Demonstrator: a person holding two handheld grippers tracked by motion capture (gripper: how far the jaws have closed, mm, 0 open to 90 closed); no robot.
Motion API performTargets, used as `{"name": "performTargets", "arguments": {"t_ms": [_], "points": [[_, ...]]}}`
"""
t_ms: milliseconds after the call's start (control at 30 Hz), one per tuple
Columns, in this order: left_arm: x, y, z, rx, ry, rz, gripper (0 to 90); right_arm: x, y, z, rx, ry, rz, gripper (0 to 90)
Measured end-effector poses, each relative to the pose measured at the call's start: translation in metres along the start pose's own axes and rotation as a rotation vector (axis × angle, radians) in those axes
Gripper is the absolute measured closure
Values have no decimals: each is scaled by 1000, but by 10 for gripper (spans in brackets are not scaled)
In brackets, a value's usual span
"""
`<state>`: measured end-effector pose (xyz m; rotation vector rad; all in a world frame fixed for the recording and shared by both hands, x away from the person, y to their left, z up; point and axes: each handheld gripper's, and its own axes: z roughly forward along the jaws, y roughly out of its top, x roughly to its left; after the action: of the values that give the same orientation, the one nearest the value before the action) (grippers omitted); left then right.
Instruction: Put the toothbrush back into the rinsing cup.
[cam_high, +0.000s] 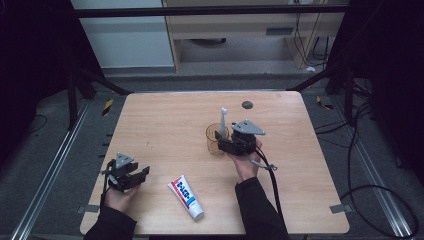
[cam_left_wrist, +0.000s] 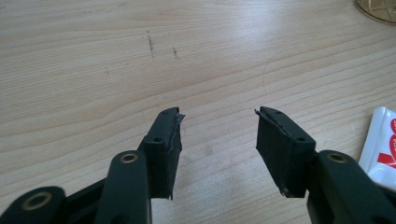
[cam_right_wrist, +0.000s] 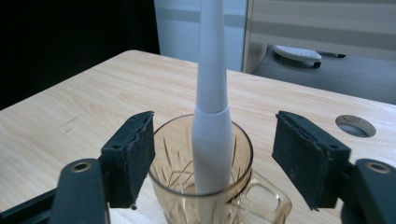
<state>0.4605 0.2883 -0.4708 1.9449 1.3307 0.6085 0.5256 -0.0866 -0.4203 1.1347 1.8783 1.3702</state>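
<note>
- High view: your right gripper (cam_high: 223, 142) sits against the amber ribbed glass mug (cam_high: 216, 138) near the middle of the pale wooden table (cam_high: 165, 120), with the white plastic electric toothbrush (cam_high: 223, 122) standing upright in the mug. Your left gripper (cam_high: 140, 174) rests low at the near left, just beside the white toothpaste tube with red and blue print (cam_high: 186, 197), which lies flat near the front edge.
- Left gripper view: the jaws stand about half apart over bare wood, with nothing between them; the tube's corner (cam_left_wrist: 380, 140) lies off to the right. To take the tube, swing towards it and straddle its body squarely before you squeeze.
- Right gripper view: the jaws stand wide, flanking the toothbrush (cam_right_wrist: 212, 116) without touching it, so the grip is let go. The brush leans on the mug's rim (cam_right_wrist: 243, 140). Draw the gripper straight back and up, keeping both pads off the handle, or it may tip the mug.
</note>
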Motion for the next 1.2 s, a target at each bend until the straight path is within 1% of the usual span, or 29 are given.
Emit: {"name": "performTargets", "arguments": {"t_ms": [133,167,300,333,367,567,667,700,867,1067,1200], "points": [[0,0,0,-1,-12,0,552,2,1,-9,17,-1,-22,258],[-1,0,0,0,-22,0,565,2,2,-12,17,-1,-25,258],[-2,0,0,2,-42,0,616,-1,3,-24,18,-9,-23,246],[-2,0,0,2,-42,0,631,-1,3,-24,18,-9,-23,246],[-2,0,-1,4,-54,7,645,-4,4,-30,26,-22,-26,239],[-7,1,-2,11,-79,27,729,-12,7,-48,44,-48,-49,231],[-9,0,-3,20,-98,35,771,-17,7,-56,51,-48,-40,228],[-10,0,-3,22,-104,38,781,-19,7,-59,53,-53,-45,228],[-14,0,-3,43,-137,45,830,-30,1,-74,74,-70,-56,227],[-22,-1,-3,78,-180,65,888,-47,-12,-92,92,-78,-30,229],[-30,-2,-3,97,-204,81,891,-55,-21,-100,110,-87,-27,229]]}}
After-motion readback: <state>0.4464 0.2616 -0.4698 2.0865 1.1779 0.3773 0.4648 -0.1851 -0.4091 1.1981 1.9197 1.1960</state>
